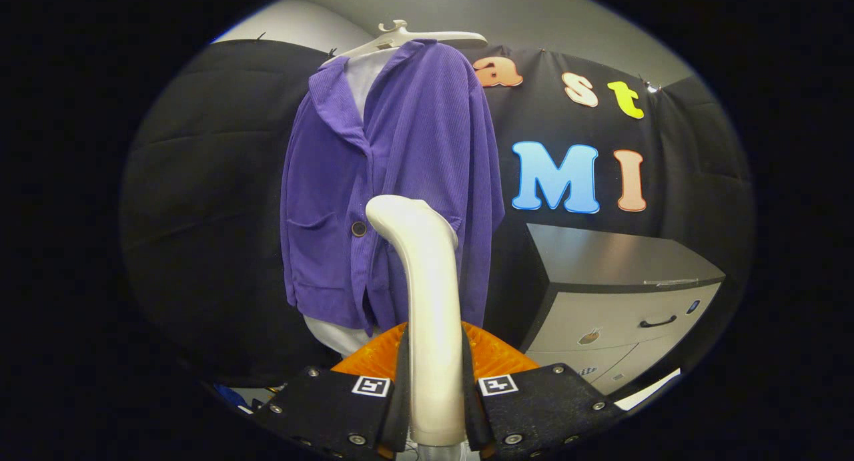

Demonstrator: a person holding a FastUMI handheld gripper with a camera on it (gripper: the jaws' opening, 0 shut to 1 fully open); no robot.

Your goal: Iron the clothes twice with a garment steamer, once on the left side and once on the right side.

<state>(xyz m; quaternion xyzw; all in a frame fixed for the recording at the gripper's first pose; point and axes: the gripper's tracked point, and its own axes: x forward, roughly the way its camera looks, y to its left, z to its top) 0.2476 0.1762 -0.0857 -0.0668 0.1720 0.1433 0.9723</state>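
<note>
Gripper (434, 387) clamped on white garment steamer (427, 301) handle, both fingers pressing its sides, steamer head raised before purple jacket (400, 181) on white hanger (407, 37), grey drawer cabinet (620, 301) beside

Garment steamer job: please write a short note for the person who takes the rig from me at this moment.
Tool: shut on the white garment steamer, both fingers pressing its handle; the steamer stands upright between them.
Steamer head: in front of the purple jacket, near the dark button; contact with the cloth cannot be told.
Jacket: hangs on a white hanger over a white garment, against the black wall. A grey drawer cabinet stands to its right.
Done: steamer picked up and raised.
Left: which passes are done cannot be told; assume both sides.
</note>
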